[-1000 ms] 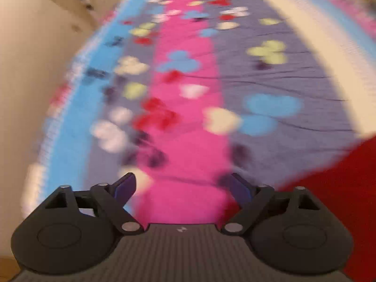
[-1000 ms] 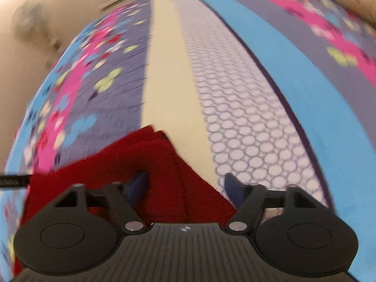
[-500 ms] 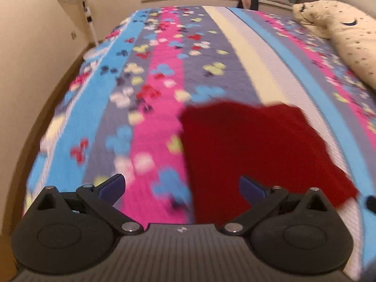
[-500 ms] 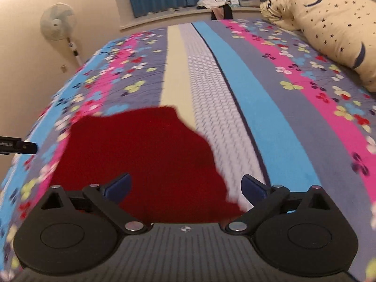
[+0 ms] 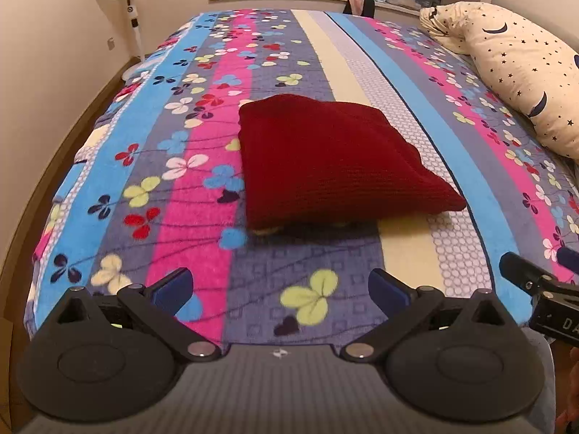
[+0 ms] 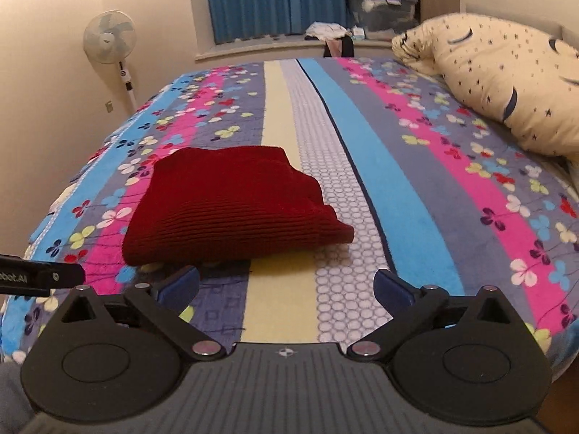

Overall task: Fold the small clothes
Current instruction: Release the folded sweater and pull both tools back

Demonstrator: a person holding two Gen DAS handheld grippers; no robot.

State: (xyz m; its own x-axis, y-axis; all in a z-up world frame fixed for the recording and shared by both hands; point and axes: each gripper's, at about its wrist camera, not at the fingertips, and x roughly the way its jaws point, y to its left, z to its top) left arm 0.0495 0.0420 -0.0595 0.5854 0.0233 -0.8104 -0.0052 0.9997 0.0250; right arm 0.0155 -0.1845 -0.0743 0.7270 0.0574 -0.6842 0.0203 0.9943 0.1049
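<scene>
A dark red knitted garment [image 5: 325,159] is seen lying folded into a compact, roughly rectangular bundle on the striped, flower-patterned bedspread [image 5: 152,152]. It is placed near the middle of the bed's width, across the pink stripe, the grey stripe and the cream stripe. A little pale fabric is visible under its near edge, though what it belongs to cannot be told.

The left gripper [image 5: 280,285] is held above the near part of the bedspread, short of the garment, with its jaws spread wide; nothing is held between the blue pads [image 5: 173,284], and only patterned cloth is seen in the gap. The right gripper [image 6: 286,285] is likewise held back from the garment, its jaws fully released and nothing grasped between them; its left pad is seen just before the garment's near edge, but contact cannot be confirmed. In the left wrist view, part of the right gripper is seen at the right edge, and in the right wrist view part of the left gripper is seen at the left edge.

A cream bolster with dark stars and crescents [image 5: 521,76] is laid along the right side of the bed, well apart from the garment. A white pedestal fan [image 6: 110,38] is stood at the far left by the wall. Blue curtains [image 6: 253,0] are hung above the far windowsill, where a clear storage box [image 6: 383,3] and some loose clothes [image 6: 325,30] are kept.
</scene>
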